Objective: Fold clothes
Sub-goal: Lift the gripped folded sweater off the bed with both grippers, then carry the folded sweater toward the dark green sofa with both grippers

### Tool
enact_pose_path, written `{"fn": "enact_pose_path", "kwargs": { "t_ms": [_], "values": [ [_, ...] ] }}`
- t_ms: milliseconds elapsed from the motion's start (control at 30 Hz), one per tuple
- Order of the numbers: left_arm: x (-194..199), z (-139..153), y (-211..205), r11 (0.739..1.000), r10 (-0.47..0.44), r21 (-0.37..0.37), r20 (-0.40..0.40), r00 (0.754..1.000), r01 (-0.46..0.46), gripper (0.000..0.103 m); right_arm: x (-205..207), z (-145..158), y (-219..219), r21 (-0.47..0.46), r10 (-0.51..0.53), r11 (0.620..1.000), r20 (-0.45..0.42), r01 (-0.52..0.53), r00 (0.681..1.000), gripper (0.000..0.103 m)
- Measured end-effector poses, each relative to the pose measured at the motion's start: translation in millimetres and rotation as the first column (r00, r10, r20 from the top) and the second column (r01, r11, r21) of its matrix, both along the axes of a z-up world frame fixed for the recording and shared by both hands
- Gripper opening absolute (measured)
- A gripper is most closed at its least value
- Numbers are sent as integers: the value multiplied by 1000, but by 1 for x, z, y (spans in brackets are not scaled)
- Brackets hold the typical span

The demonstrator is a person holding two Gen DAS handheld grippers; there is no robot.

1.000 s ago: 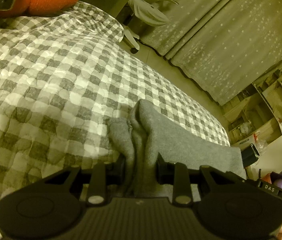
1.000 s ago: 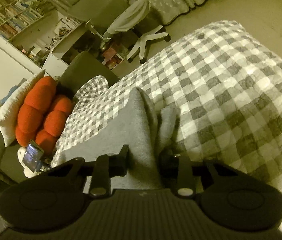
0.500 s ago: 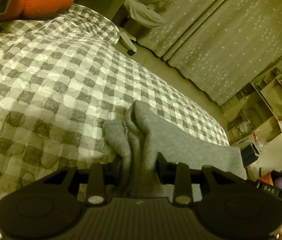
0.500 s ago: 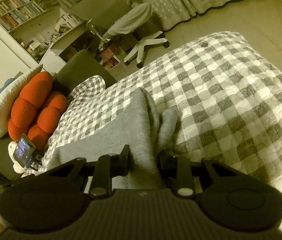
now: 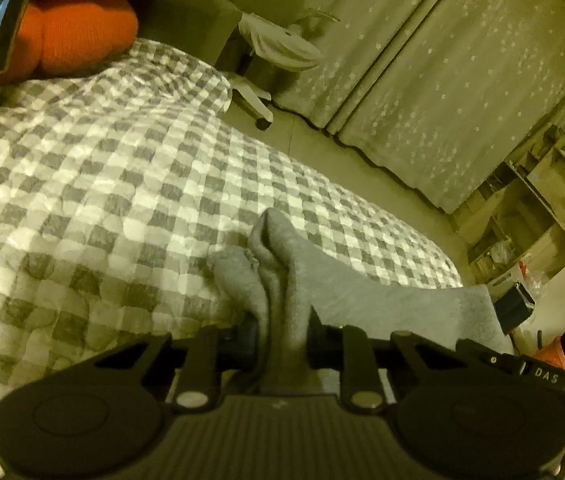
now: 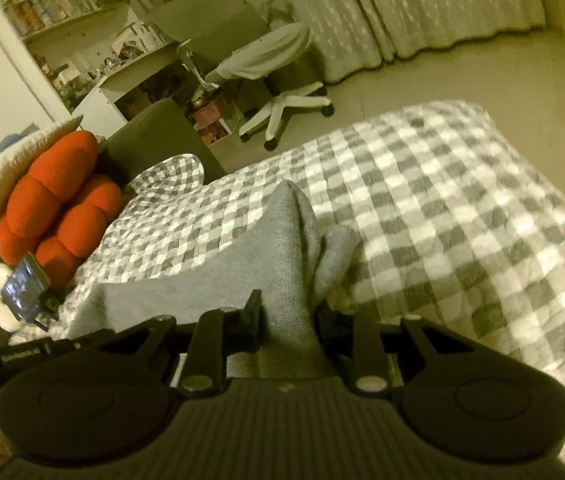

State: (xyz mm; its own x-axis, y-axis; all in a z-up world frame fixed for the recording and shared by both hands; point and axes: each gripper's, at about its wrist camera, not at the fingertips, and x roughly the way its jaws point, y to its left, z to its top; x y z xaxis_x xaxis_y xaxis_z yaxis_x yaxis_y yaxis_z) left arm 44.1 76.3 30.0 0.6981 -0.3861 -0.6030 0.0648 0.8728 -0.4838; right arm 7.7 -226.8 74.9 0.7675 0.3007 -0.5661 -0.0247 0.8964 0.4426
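Note:
A grey garment (image 5: pixel 346 288) is stretched between my two grippers above a grey-and-white checked bed cover (image 5: pixel 102 184). My left gripper (image 5: pixel 282 340) is shut on a bunched corner of it; the cloth runs off to the right. In the right wrist view my right gripper (image 6: pixel 288 324) is shut on another bunched corner of the garment (image 6: pixel 242 264), which runs off to the left over the bed cover (image 6: pixel 462 208). The fingertips are hidden in the folds.
An orange cushion (image 6: pixel 58 208) and a phone on a stand (image 6: pixel 24 286) sit at the head of the bed. A white swivel chair (image 6: pixel 278 76), a desk, bookshelves and starred curtains (image 5: pixel 462 72) stand beyond the bed edge across bare floor.
Both grippers have lifted and moved toward the head of the bed with the garment still held. The orange cushion and phone appear closer in the left wrist view.

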Motion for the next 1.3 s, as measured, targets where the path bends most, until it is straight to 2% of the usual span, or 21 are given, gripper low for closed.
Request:
{"fn": "enact_pose_path", "kwargs": {
  "t_ms": [267, 367, 467, 600, 767, 900, 1000, 1067, 1167, 1300],
  "values": [
    [-24, 20, 10, 999, 46, 20, 53, 998, -47, 21, -4, 13, 32, -109, 24, 994, 91, -14, 996, 26],
    [-35, 30, 27, 997, 71, -3, 70, 995, -71, 21, -8, 19, 47, -149, 51, 988, 124, -33, 991, 25],
    [-50, 42, 42, 994, 104, 8, 112, 988, -105, 21, -11, 26, 65, -180, 90, 982, 163, -61, 982, 25],
    [-74, 53, 63, 987, 158, -15, 130, 979, -158, 21, -11, 30, 85, -190, 132, 977, 178, -98, 975, 25],
    [-107, 60, 101, 967, 253, -25, 153, 955, -253, 21, -11, 33, 120, -209, 217, 962, 186, -177, 958, 25],
    [-140, 58, 140, 936, 351, -73, 129, 927, -344, 21, -14, 37, 158, -218, 303, 940, 191, -260, 934, 25],
    [-165, 58, 174, 898, 437, -114, 116, 892, -425, 21, -14, 42, 192, -237, 383, 912, 198, -335, 903, 25],
    [-184, 58, 197, 857, 511, -135, 116, 851, -497, 21, -15, 45, 220, -259, 445, 883, 199, -391, 873, 25],
    [-212, 58, 230, 779, 625, -163, 117, 772, -606, 21, -13, 50, 266, -287, 538, 831, 196, -476, 820, 25],
    [-250, 57, 274, 652, 757, -200, 112, 644, -732, 21, -4, 61, 342, -301, 664, 740, 185, -601, 724, 25]
  ]
}}
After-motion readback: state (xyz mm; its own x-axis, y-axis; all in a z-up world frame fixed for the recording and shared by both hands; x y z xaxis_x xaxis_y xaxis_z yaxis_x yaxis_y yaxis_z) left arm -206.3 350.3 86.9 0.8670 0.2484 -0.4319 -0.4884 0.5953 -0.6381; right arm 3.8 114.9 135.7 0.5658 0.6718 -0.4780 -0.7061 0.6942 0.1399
